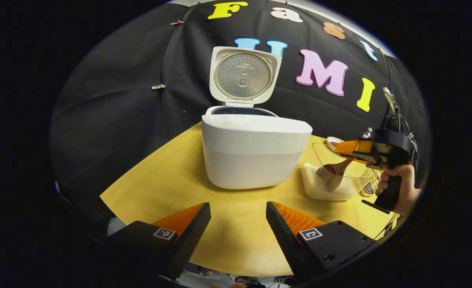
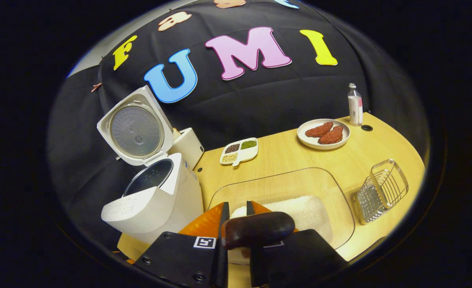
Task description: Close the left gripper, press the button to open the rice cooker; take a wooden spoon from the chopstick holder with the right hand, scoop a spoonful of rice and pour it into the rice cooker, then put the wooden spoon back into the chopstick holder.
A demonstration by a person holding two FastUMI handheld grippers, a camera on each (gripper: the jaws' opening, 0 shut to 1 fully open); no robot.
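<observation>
Rice cooker (image 1: pixel 256 154): on wooden table (image 1: pixel 172 184), lid (image 1: pixel 244 76) up, inner pot (image 2: pixel 150 176) exposed.

Left gripper (image 1: pixel 238 224): low at near table edge, in front of cooker; fingers spread wide, nothing between them.

Right gripper (image 2: pixel 236 216): fingers drawn narrow and clamped on wooden spoon handle (image 2: pixel 258 229). In left gripper view, right gripper (image 1: pixel 350 150) is held by a hand (image 1: pixel 402 186) to the right of cooker.

Wooden spoon (image 1: pixel 336 170): bowl end tilted down inside clear container (image 2: pixel 284 192), at the rice (image 2: pixel 300 212); whether it touches the rice, prob. yes but hard to tell.

Wire holder (image 2: pixel 382 190): on table just right of container, leaning.

Misc, far side of table: divided dish w/ beans (image 2: pixel 239 151), plate w/ two reddish pieces (image 2: pixel 324 134), small bottle (image 2: pixel 355 105), white box (image 2: pixel 188 146) behind cooker.
</observation>
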